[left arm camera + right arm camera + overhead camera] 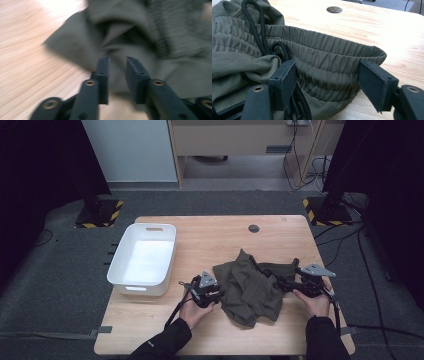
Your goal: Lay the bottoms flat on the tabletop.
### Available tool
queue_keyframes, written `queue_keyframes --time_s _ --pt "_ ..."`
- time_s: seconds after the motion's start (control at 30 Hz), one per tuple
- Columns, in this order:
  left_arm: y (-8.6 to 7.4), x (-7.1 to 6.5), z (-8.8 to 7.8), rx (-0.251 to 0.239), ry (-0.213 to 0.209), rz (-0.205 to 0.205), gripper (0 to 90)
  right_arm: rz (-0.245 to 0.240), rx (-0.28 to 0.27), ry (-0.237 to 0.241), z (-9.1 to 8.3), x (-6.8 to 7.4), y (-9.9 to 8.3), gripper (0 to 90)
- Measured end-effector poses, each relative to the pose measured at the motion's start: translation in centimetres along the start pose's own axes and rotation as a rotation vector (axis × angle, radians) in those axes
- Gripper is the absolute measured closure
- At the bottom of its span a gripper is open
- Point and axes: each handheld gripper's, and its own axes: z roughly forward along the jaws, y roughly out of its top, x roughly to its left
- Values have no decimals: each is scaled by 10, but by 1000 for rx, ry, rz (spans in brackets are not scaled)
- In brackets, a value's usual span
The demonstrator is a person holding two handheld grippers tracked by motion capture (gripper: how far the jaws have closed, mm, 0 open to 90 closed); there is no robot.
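**On the table: olive garment between two grippers**

On the wooden table (210, 325), right of centre, lies a crumpled olive-green garment (250, 287) with an elastic waistband (322, 58) and a black drawstring (258, 35). It rests flat on the surface, bunched in folds, its waistband end turned toward the person's right.

Right gripper (327, 82): jaws stand wide on either side of the gathered waistband, the cloth and cord lying between them; whether the pads press the fabric cannot be told.

Left gripper (117, 72): jaws slightly parted and released, a narrow gap between them, tips at the garment's left edge; no cloth is seen pinched. That view is blurred.

Both hands come in from the near edge, one at each side of the garment.

Left of the garment, well apart, a white plastic bin (120, 255) stands at the table's left edge
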Motion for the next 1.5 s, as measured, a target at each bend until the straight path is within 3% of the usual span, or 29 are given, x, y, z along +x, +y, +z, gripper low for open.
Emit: queue_keyframes --time_s 0.1,0.23,0.4,0.47,0.57,0.77,1.03,1.17,1.27,1.37,1.5 --pt "0 -17 11 18 -29 37 558 5 2 -1 1 1 0 301" --pt "-6 -28 25 76 -18 85 537 4 4 -10 1 0 0 294" --pt "-15 -30 34 151 13 122 718 16 8 -13 2 -2 0 291" --pt "-18 -30 36 145 35 137 803 18 7 -12 2 -2 0 292" --pt "-17 -26 35 152 27 119 893 17 4 -13 2 -3 0 293" --pt "-18 -15 27 179 64 146 898 25 0 -5 1 -4 0 272" --pt "-24 16 9 203 113 121 892 22 -17 38 1 3 2 273" --pt "-25 27 3 192 130 74 859 16 -19 48 0 5 2 268" --pt "-21 29 -6 147 122 25 796 18 -32 56 -1 6 3 262" --pt "-13 27 -19 65 113 9 731 22 -55 68 -3 7 4 257" --pt "0 19 -34 -75 43 -54 623 31 -67 75 -3 9 7 239"
